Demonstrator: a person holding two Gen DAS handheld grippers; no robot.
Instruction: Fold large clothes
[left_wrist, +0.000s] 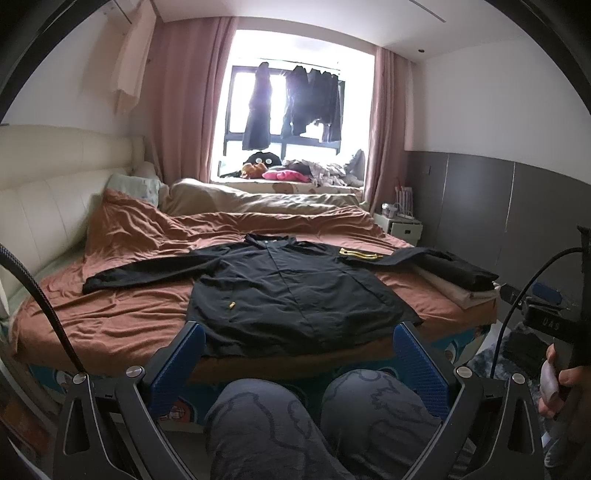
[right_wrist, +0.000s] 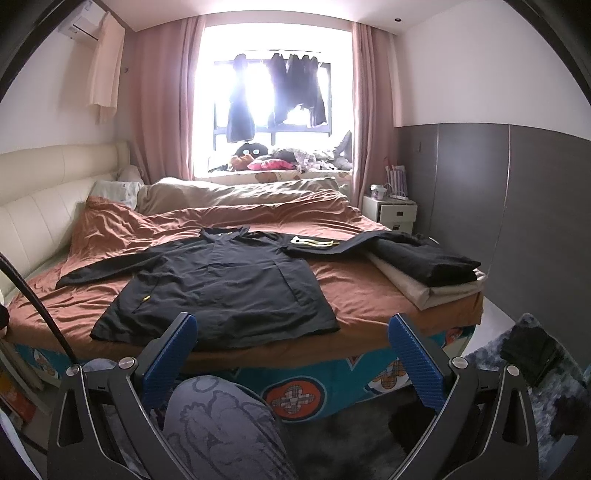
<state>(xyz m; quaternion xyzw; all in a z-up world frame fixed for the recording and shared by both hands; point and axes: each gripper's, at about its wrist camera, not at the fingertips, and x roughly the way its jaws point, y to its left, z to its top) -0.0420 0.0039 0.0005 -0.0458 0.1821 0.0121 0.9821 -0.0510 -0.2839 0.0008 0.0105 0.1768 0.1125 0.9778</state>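
Folded black garment (right_wrist: 424, 264) on beige folded cloth (right_wrist: 417, 291) at bed's (right_wrist: 369, 295) right corner; person's knees (left_wrist: 314, 417) between tools and bed. Black shirt (left_wrist: 291, 295) spread flat, sleeves out, on rust sheet, just beyond left tool (left_wrist: 299, 358) and right tool (right_wrist: 291, 347), both spread wide, empty.

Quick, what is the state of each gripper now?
Left gripper: open, holding nothing.
Right gripper: open, holding nothing.

Jacket (left_wrist: 291, 288) lies flat on bed (left_wrist: 122, 321) before my knees (left_wrist: 317, 413); folded stack (right_wrist: 428, 269) to its right, nightstand (right_wrist: 389, 214) behind, window (right_wrist: 273, 99) beyond.
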